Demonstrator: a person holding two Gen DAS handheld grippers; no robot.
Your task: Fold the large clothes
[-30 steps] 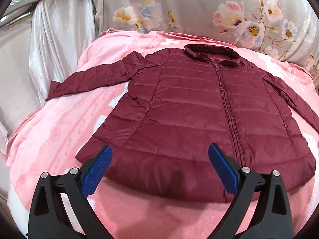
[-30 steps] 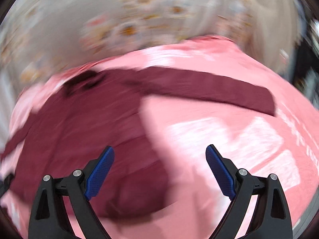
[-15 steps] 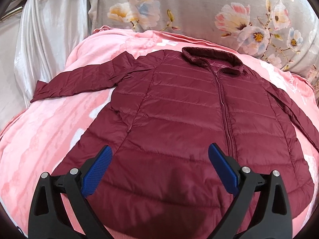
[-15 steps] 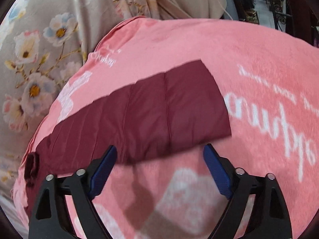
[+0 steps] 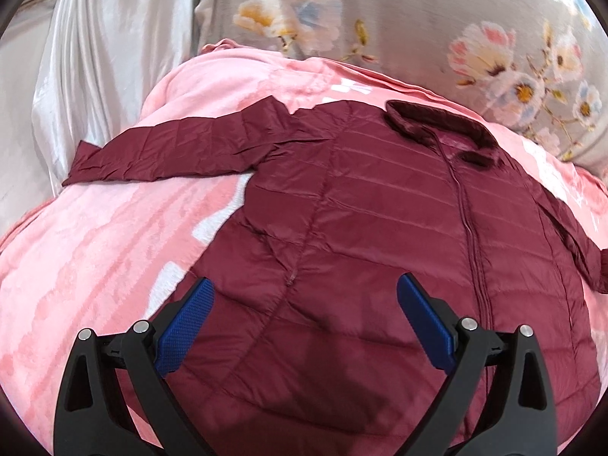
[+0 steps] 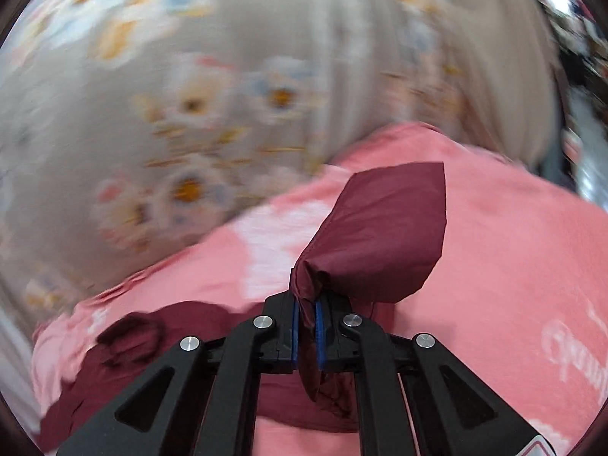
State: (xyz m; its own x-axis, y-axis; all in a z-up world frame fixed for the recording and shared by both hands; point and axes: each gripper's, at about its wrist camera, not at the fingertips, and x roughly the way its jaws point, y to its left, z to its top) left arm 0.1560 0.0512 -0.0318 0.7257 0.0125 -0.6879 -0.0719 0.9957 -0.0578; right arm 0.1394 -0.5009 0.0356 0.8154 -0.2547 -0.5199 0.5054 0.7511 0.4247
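Note:
A maroon quilted jacket (image 5: 380, 228) lies front up on a pink blanket (image 5: 95, 247), collar at the far side, its left sleeve (image 5: 171, 152) spread out flat. My left gripper (image 5: 304, 315) is open and empty, hovering over the jacket's lower left front. My right gripper (image 6: 306, 326) is shut on the jacket's right sleeve (image 6: 380, 235), pinching it near the cuff, with the cuff end standing up above the blanket. The jacket's collar (image 6: 129, 338) shows at the lower left of the right wrist view.
A grey floral curtain (image 5: 418, 19) hangs behind the blanket, and shiny white fabric (image 5: 95, 57) hangs at the far left. The blanket (image 6: 513, 266) has white lettering at the right. Dark room clutter (image 6: 581, 38) lies at the far right, blurred.
My right gripper has shut on the right sleeve near its cuff and raised it off the blanket. My left gripper has moved forward over the jacket's lower left front, still open.

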